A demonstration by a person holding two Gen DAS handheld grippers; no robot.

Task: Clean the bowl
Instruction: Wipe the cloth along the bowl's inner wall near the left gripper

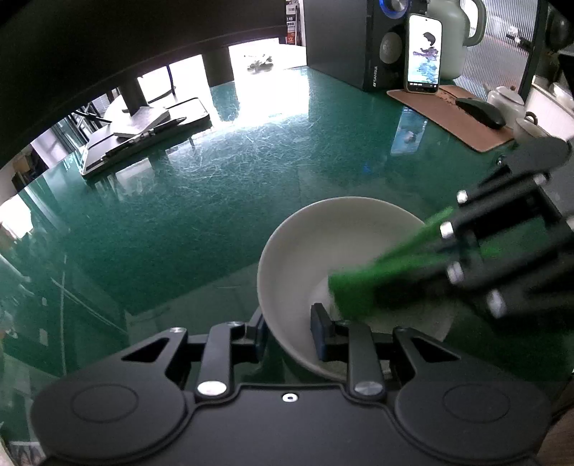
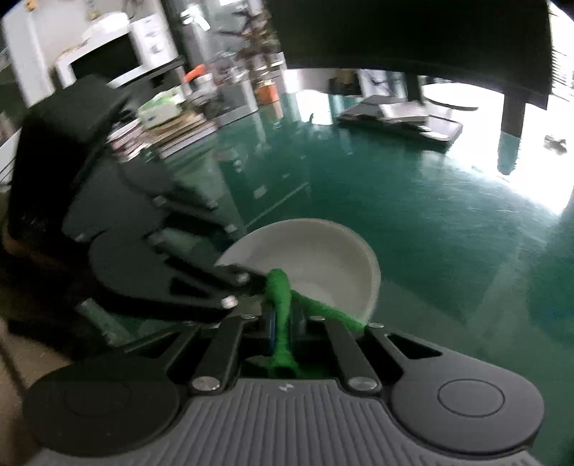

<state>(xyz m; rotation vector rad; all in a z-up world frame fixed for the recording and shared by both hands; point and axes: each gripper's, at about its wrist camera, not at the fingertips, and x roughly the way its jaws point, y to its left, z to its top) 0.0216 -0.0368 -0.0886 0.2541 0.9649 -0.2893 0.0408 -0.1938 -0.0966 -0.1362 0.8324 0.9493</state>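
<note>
A white bowl (image 1: 308, 258) sits tilted on the green table (image 1: 215, 186). My left gripper (image 1: 292, 331) is shut on its near rim, one finger inside the wall and one outside. A green cloth (image 1: 362, 286) reaches into the bowl from the right, blurred, and touches its inner wall. In the right wrist view my right gripper (image 2: 283, 324) is shut on that green cloth (image 2: 281, 304), which bunches up between the pads and trails over the rim of the bowl (image 2: 323, 261). The left gripper (image 2: 236, 283) holds the bowl's left edge there.
At the back right stand a phone (image 1: 422, 53), a dark speaker (image 1: 344, 39), a pale kettle (image 1: 452, 32), a brown mat (image 1: 448, 111) with a mouse (image 1: 480, 112), and teaware (image 1: 506, 98). A laptop with notebook and pen (image 1: 143, 132) lies back left. Stacked clutter (image 2: 168, 122) lines the table's far left.
</note>
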